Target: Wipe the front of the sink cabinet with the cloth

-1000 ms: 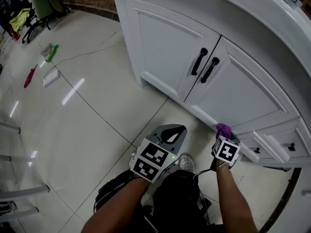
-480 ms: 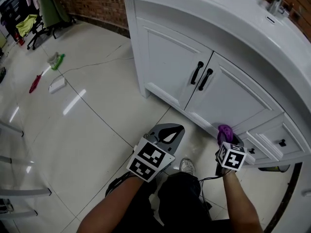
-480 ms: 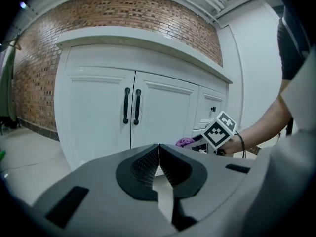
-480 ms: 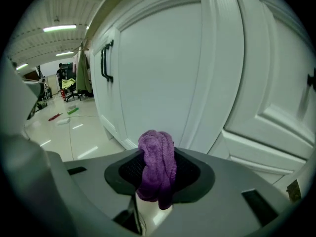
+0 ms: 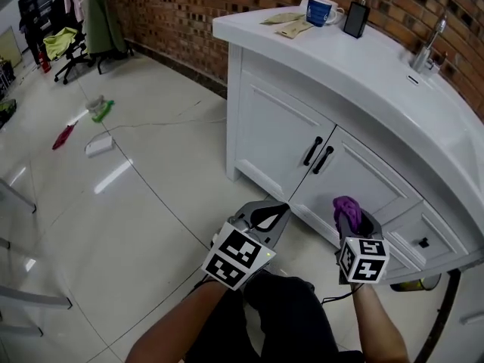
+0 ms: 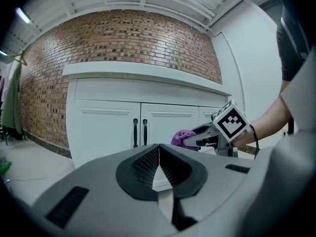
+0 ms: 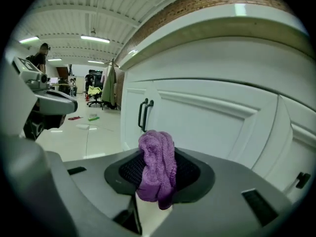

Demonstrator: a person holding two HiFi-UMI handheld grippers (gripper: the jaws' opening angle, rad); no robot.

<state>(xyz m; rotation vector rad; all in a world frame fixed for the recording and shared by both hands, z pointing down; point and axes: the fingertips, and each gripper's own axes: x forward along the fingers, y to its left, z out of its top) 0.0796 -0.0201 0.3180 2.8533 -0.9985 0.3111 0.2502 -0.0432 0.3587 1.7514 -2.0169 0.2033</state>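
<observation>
Left hand-held gripper hanging before white panelled sink cabinet, jaws together, empty. Right hand-held gripper clamping bunched purple cloth at cabinet's lower right door; contact unclear. Risks: small wad slipping, bare jaws scraping paint, black handles snagging cloth.

The cloth shows only in part. Its lower folds vanish between the clamped jaws of the right tongs, and whether it touches the sink cabinet cannot be told. The cabinet's right end runs off the head view's right edge. Near the desk's left end, flat tan things and a dark upright thing are too small to name, as are red, green and white bits on the floor. A yellowish thing sits half hidden under the cabinet's right end. The bottom edge cuts off the person's forearms.
</observation>
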